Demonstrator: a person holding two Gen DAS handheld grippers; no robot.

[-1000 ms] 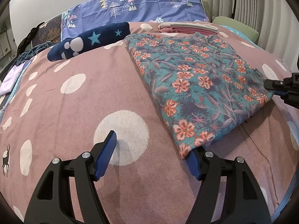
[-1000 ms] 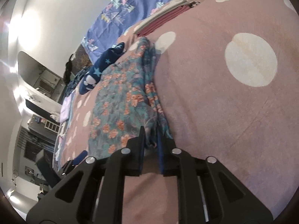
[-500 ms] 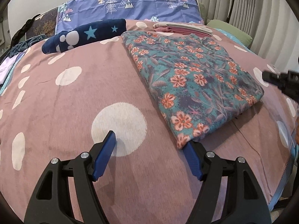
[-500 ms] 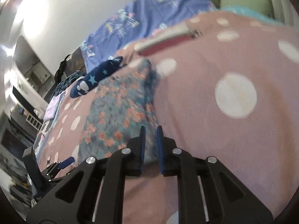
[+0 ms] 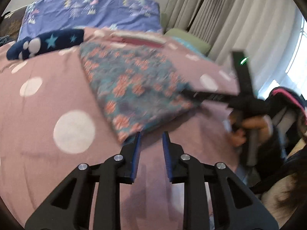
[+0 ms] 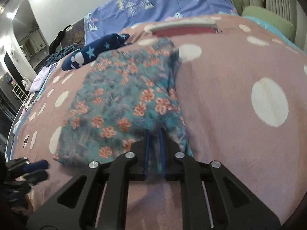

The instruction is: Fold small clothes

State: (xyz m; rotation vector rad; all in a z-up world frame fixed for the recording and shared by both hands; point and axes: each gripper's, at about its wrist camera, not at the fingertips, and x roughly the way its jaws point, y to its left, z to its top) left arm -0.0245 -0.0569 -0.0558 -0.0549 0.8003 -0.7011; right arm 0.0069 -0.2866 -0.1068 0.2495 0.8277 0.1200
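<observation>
No legible writing appeared. The right gripper [image 6: 153, 132] clamped the floral garment [image 6: 119, 103]; the left gripper [image 5: 151, 136], jaws just closing, held nothing.

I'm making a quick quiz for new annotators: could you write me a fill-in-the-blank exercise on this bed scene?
1. The right tool is shut on the edge of the teal garment, which is printed with orange ____.
2. The pink bedspread is patterned with white ____.
3. The navy cloth lying beyond the garment bears light-blue ____.

Missing words: flowers; dots; stars.
</observation>
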